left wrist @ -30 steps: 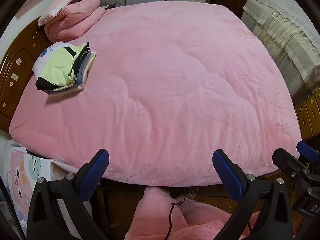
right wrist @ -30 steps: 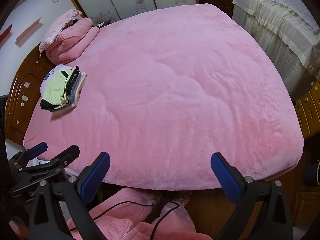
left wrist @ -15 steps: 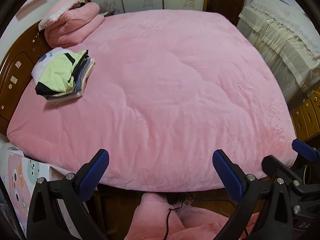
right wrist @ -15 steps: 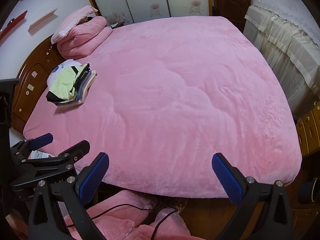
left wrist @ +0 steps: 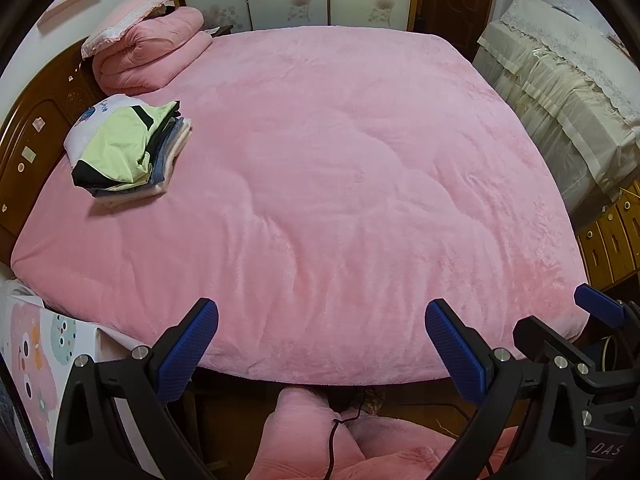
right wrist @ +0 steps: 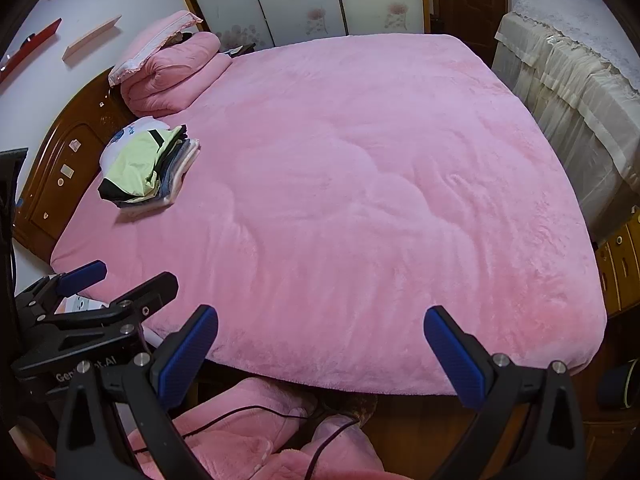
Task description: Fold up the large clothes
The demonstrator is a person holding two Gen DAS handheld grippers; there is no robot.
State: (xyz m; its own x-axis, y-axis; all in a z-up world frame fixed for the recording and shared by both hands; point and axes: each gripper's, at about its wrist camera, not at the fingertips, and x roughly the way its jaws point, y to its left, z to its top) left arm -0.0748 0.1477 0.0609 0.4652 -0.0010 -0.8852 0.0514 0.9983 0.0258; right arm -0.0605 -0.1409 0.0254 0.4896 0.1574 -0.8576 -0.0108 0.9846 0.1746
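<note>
A stack of folded clothes (left wrist: 128, 148), light green and black on top, lies at the left of the pink bed (left wrist: 340, 184), near the headboard; it also shows in the right wrist view (right wrist: 148, 168). My left gripper (left wrist: 320, 344) is open and empty, held above the bed's near edge. My right gripper (right wrist: 320, 344) is open and empty too, beside it. Each gripper shows in the other's view: the right one (left wrist: 560, 320) at the right edge, the left one (right wrist: 116, 284) at the left edge.
A folded pink quilt with a pillow (left wrist: 148, 52) lies at the bed's far left corner. A wooden headboard (left wrist: 32, 128) runs along the left. A covered sofa (left wrist: 560, 92) stands at the right. Wooden drawers (left wrist: 612, 236) are near right. Pink-clad legs and a cable (left wrist: 332, 436) are below.
Both grippers have risen and tilted up a little, so the bed sits lower in both views and more of the far wall shows. The clothes stack has not moved.
</note>
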